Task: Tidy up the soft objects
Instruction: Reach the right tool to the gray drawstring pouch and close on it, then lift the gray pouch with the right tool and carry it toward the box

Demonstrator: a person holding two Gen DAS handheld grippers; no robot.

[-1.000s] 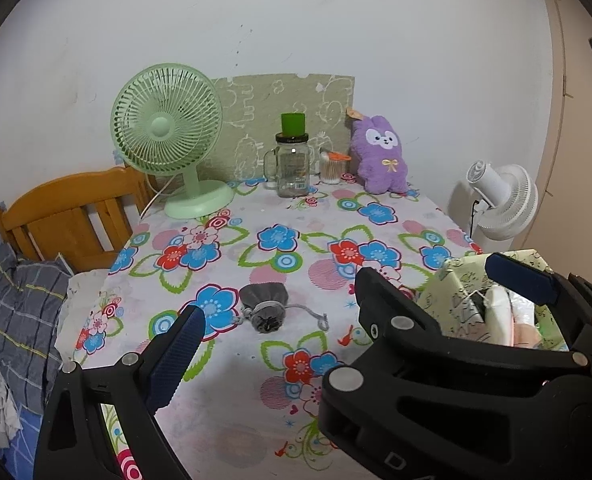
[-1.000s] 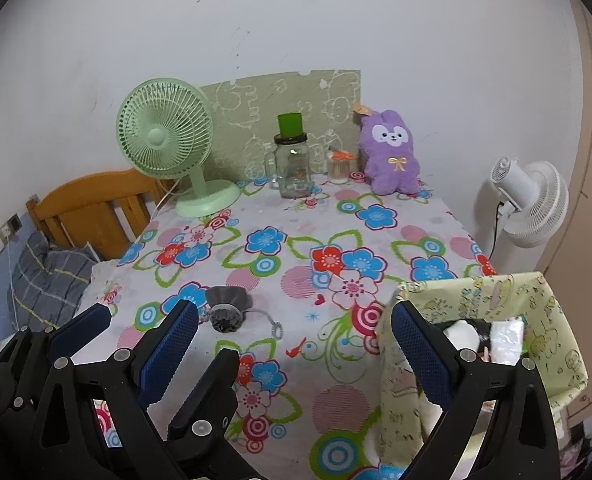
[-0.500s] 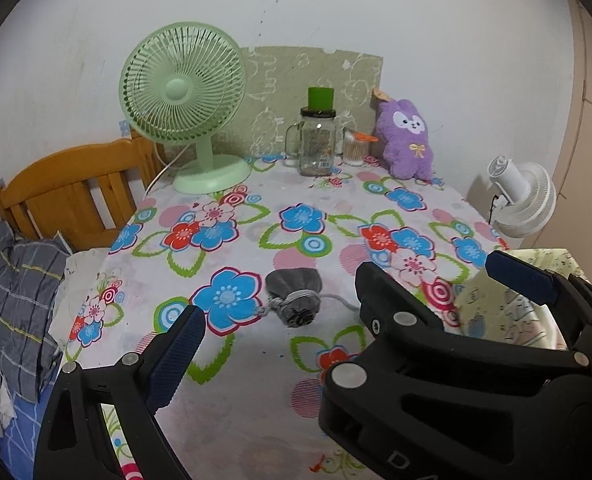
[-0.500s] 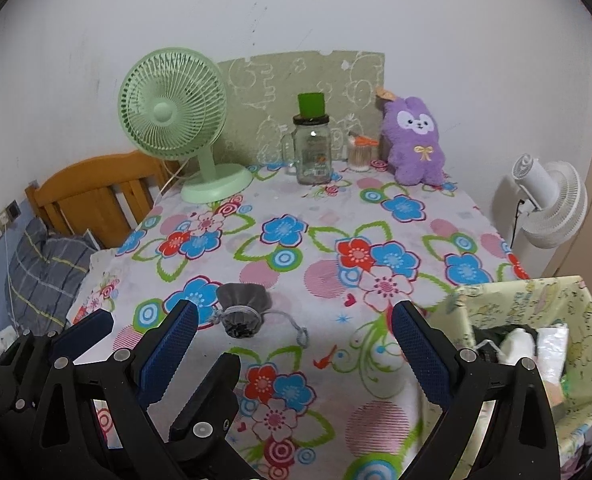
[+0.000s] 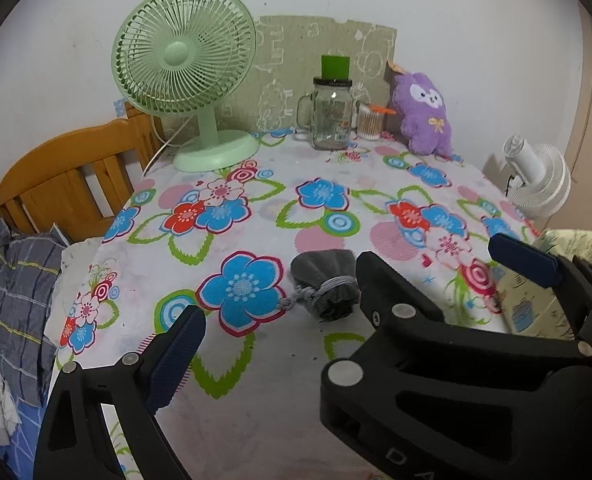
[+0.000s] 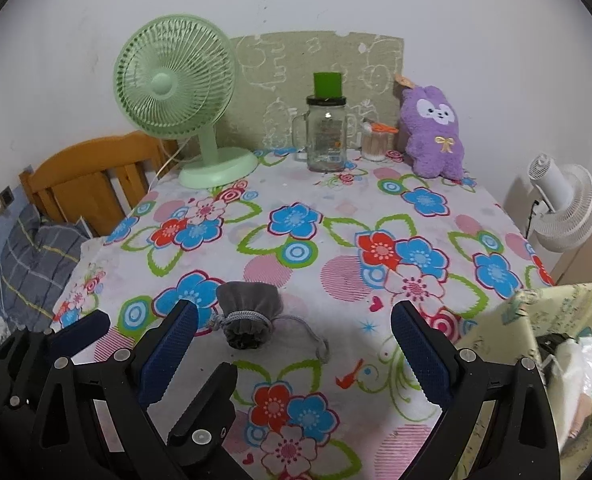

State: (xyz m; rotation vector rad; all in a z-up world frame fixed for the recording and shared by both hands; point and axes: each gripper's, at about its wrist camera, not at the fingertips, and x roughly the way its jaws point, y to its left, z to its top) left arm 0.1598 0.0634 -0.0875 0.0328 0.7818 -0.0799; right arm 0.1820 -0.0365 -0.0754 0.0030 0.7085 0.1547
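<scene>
- A small grey drawstring pouch (image 6: 247, 320) is lying on the flowered cloth of the counter (image 6: 336, 216), near its front edge, with its gathered mouth facing the cameras and its cord (image 6: 316, 340) trailing off to the right.
- The left hand-held gripper (image 5: 344, 292) is hovering over the counter with its fingers spread wide and holding nothing; the pouch (image 5: 328, 284) is sitting between them, partly hidden behind the right finger.
- The right hand-held gripper (image 6: 294, 344) is also standing wide open and empty, with the pouch lying just beside its left finger (image 6: 168, 352).
- A purple plush rabbit (image 6: 432, 132) is sitting upright at the far edge, against the wall.
- Beside it a small jar of sticks (image 6: 376, 142), a glass mug jar (image 6: 326, 136) with a green top and a green desk fan (image 6: 176, 96) are standing in a row.
- A yellow-green fabric bin (image 6: 536, 320) is standing at the right edge of the counter, with pale items showing inside.
</scene>
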